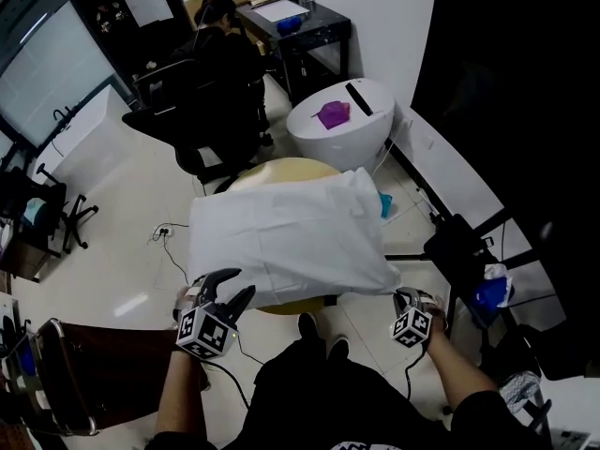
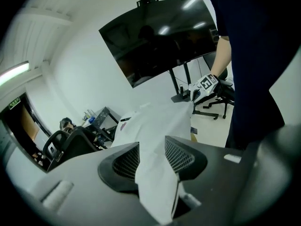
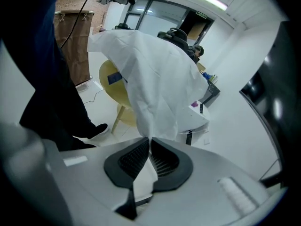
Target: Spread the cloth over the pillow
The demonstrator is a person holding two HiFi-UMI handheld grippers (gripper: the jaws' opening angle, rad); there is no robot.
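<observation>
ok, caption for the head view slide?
Left gripper and right gripper grip a white cloth draped over a round yellow table.

The right gripper point(image 3: 149, 140) pinches a corner of the white cloth point(image 3: 155, 74) between jaws that are almost together. From there the cloth rises toward 12 o'clock in loose folds. A round yellow table point(image 3: 112, 91) shows behind it at 10 o'clock. A dark shoe point(image 3: 96, 130) stands at 8 o'clock. A white pod point(image 3: 197, 119) sits at 3 o'clock, partly behind the cloth's edge.
</observation>
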